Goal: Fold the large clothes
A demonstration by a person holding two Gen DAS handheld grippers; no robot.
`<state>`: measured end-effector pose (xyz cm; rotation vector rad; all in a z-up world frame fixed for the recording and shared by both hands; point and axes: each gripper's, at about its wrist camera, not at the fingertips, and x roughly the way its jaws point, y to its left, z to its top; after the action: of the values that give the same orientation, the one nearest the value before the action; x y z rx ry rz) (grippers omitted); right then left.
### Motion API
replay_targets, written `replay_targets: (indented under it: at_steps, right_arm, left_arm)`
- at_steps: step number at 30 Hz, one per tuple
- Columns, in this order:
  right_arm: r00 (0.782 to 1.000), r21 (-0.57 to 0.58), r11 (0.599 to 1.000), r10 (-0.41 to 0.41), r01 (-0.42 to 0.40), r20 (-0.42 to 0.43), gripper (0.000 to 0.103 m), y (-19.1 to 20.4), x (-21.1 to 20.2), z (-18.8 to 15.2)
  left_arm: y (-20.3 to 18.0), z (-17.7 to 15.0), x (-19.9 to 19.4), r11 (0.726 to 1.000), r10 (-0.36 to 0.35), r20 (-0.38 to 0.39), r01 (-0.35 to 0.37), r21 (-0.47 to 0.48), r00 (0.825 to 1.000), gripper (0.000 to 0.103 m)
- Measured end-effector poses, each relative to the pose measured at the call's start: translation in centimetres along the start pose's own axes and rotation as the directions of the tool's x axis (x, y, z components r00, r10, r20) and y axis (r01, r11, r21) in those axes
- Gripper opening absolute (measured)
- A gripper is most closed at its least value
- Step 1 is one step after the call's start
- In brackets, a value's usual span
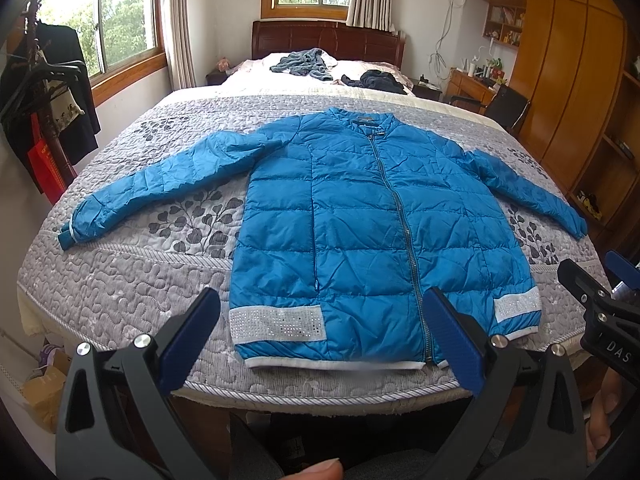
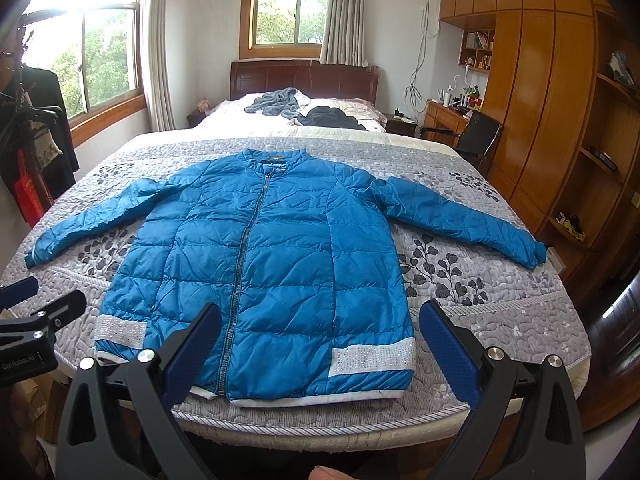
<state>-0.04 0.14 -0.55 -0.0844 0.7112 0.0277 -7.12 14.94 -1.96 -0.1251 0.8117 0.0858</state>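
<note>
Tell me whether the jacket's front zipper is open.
No: in the right wrist view the zipper runs closed from collar to hem of the blue jacket, which lies flat on the bed.

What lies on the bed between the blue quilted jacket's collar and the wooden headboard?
In both wrist views: bare grey patterned quilt, then a crumpled grey-blue garment and a dark garment before the wooden headboard, beyond the blue quilted jacket.
</note>
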Motion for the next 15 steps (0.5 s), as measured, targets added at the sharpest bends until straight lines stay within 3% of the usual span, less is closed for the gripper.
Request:
replay_targets:
  at_steps: [15]
  right_arm:
    - [1.000, 0.000, 1.000, 0.002, -0.002, -0.002, 0.099, 0.10, -0.04, -0.09]
  left_arm:
    - [-0.02, 0.02, -0.04, 1.000, -0.001, -0.001, 0.001, 0.000, 1.000, 0.100]
